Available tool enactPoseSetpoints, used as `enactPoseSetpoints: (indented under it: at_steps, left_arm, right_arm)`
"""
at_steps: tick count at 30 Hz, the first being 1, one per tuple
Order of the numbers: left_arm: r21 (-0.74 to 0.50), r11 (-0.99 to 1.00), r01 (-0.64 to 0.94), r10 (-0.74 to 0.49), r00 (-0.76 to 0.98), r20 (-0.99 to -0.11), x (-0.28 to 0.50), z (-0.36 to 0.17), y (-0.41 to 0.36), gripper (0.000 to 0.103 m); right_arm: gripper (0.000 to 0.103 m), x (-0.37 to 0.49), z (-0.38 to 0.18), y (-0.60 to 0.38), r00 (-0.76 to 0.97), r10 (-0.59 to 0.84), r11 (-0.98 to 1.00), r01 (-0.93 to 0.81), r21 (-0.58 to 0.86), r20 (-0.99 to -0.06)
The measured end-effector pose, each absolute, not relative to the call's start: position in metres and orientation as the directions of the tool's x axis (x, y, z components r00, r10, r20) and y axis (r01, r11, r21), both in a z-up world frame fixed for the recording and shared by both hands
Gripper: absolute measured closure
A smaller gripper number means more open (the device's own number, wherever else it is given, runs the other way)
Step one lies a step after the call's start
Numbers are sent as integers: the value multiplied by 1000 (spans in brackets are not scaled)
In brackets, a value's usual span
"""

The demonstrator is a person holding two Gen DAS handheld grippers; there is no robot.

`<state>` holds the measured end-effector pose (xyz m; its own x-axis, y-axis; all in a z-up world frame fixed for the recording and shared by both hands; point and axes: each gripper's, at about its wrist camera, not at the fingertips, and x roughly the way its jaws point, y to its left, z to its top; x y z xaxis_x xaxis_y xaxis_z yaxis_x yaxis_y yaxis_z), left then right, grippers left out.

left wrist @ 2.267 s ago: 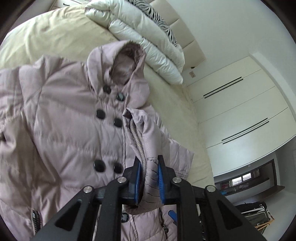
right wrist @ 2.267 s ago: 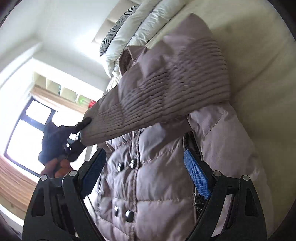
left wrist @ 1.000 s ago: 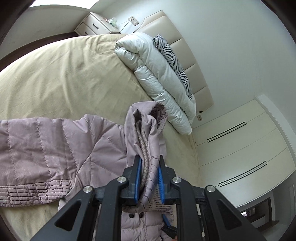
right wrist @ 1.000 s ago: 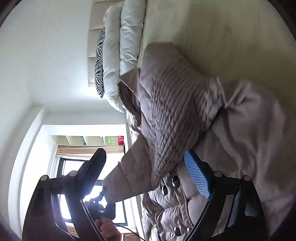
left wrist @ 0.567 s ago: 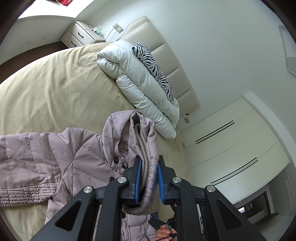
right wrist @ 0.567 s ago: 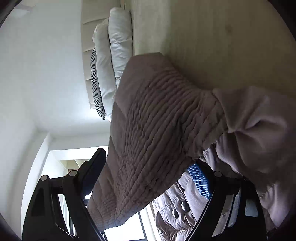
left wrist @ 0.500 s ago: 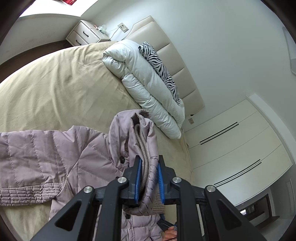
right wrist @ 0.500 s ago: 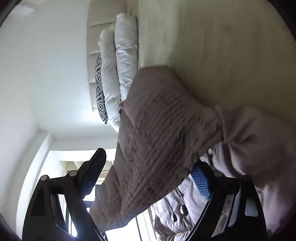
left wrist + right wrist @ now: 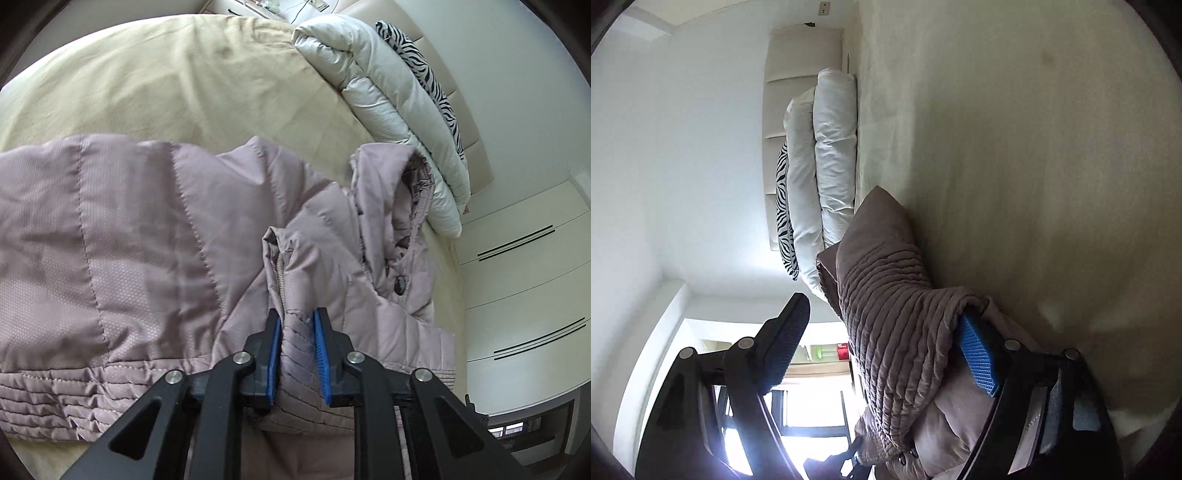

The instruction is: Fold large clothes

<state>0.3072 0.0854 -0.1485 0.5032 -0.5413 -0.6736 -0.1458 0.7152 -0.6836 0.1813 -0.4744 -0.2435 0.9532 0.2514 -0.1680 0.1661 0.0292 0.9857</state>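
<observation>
In the left wrist view, the mauve quilted jacket [image 9: 155, 236] sprawls from the left edge across the middle of the frame, lying on the beige bed [image 9: 155, 74]. Its ribbed hem band [image 9: 48, 402] runs along the lower left. At bottom centre the left gripper [image 9: 297, 354] is clamped tight on a bunched fold of the jacket's edge, the fabric squeezed between the blue pads with only a narrow gap. Just right of that, the collar [image 9: 391, 184] stands up, with a dark button [image 9: 400, 284] below it. Upper right, a folded white duvet [image 9: 388, 85] sits on the bed with a zebra-print pillow [image 9: 424, 70] behind it, and white wardrobe doors [image 9: 524, 280] fill the right edge.

Over to the right wrist view: a bright window [image 9: 809, 406] glows at lower left. The right gripper [image 9: 882, 341] has its fingers spread fairly wide and they have just been closing in; the jacket's ribbed band [image 9: 897, 332] drapes between them, lying against the right blue pad [image 9: 977, 354] while the left finger [image 9: 786, 332] stands clear of the cloth. The bed fills the right half.
</observation>
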Motion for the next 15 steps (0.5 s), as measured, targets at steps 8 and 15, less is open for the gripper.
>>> enactPoseSetpoints:
  at_steps: [8, 15]
  left_arm:
    - [-612, 788, -70, -508, 488, -710, 325, -147, 72, 80]
    - [-622, 781, -61, -523, 481, -704, 320, -153, 76, 78]
  right_arm:
    - [25, 136, -171, -460, 941, 147, 315, 247, 916, -305]
    - [24, 238, -114, -417, 897, 366, 520, 22, 854, -246]
